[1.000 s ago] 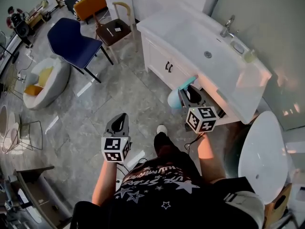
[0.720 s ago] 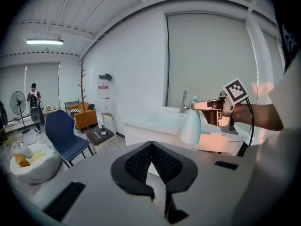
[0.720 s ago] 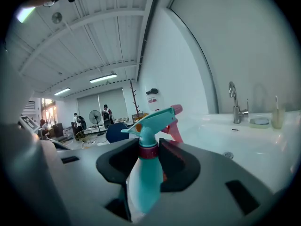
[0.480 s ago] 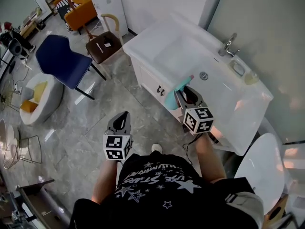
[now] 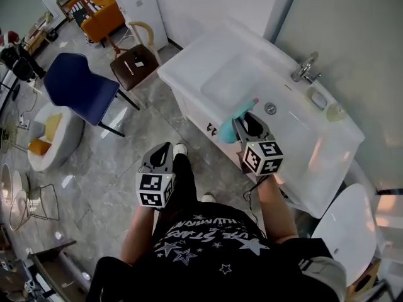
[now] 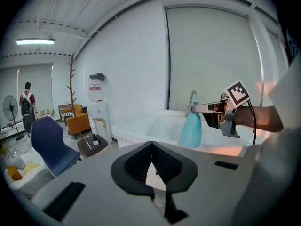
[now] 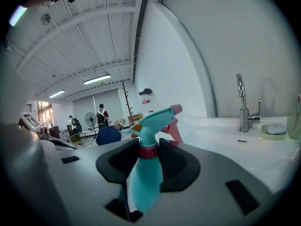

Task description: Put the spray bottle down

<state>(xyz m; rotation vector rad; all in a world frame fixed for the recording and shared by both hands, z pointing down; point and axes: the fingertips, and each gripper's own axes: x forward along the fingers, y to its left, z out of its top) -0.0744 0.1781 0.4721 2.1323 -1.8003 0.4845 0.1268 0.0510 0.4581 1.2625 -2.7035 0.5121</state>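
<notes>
By sink [image 5: 230, 74], R gripper [image 5: 249, 119] grips spray bottle [image 5: 233, 126] neck; L gripper [image 5: 165, 148] closed, empty

The spray bottle [image 7: 143, 173] is teal with a red collar and a pink trigger (its nozzle tip pink too), the vanity [image 5: 208, 61] white, one chair [image 5: 79, 87] navy, the floor [image 5: 113, 162] veined grey, and the shirt [image 5: 208, 244] black with white stars.

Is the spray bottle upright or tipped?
Upright: the right tool grips the spray bottle by its neck, head above, body below.
</notes>
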